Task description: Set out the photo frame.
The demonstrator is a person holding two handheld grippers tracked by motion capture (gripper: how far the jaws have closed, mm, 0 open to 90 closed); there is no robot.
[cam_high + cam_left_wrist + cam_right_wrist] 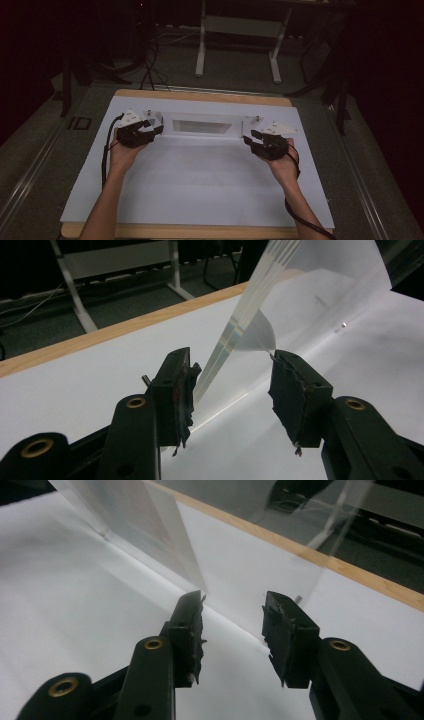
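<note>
A clear acrylic panel (202, 126) stands upright across the back of a white sheet (200, 180) that covers a wooden table (200, 96). My left gripper (156, 128) is at the panel's left end, open. In the left gripper view the panel's edge (245, 305) rises between the two spread jaws of my left gripper (232, 360); I cannot tell whether it touches them. My right gripper (249, 138) is at the panel's right end, also open. In the right gripper view the panel (150, 525) ends just ahead of the gap of my right gripper (235, 602).
Beyond the table's far edge stands a white metal frame on two legs (201, 55) on a dark floor. Black cables (149, 70) trail there at the back left. The near half of the white sheet lies bare between the person's forearms.
</note>
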